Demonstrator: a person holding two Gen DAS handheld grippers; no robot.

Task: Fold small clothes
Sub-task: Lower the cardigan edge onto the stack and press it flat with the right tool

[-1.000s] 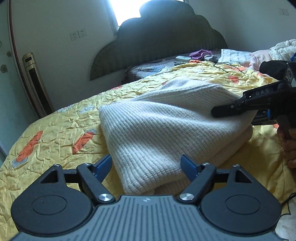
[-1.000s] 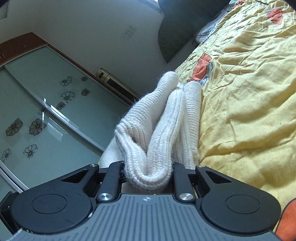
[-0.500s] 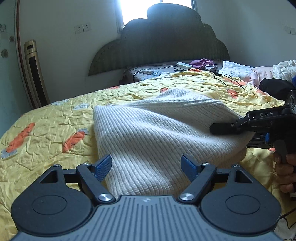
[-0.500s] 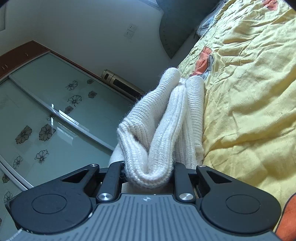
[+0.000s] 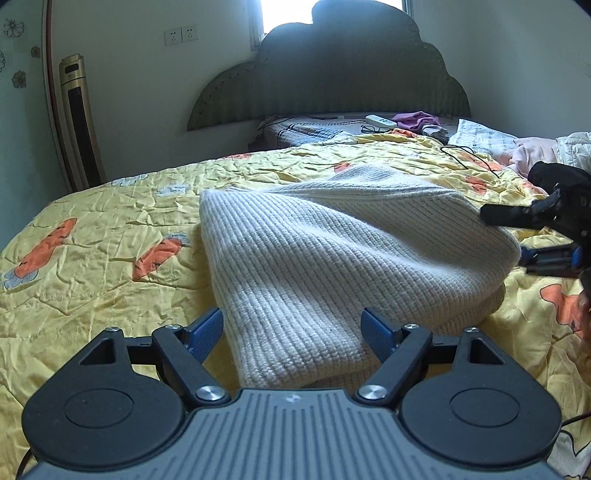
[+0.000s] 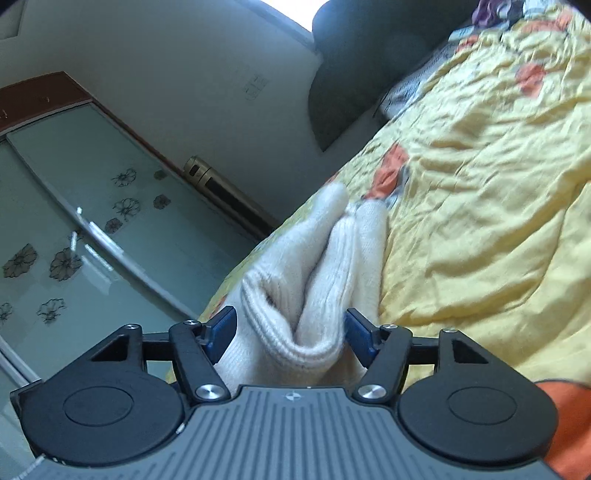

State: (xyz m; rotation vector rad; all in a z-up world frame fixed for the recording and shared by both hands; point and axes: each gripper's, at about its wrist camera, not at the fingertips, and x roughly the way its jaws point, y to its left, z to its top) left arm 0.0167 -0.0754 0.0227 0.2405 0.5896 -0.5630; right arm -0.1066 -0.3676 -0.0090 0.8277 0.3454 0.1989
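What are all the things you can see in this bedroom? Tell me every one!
knitted sweater: one, cream white, folded in layers on the bedspread
bedspread: one, yellow with orange flowers, covering the bed
headboard: one, dark grey, scalloped, against the far wall
tower fan: one, gold and black, standing left by the wall
wall sockets: two, white, on the far wall
remote control: one, white, at the head of the bed
purple cloth: one, beside the remote
black cable: one, lying on the bedspread
glass doors: flower-patterned, pale green, left of the bed
left gripper: open, over the sweater's near edge
right gripper: jaws opening, sweater's folded edge between them
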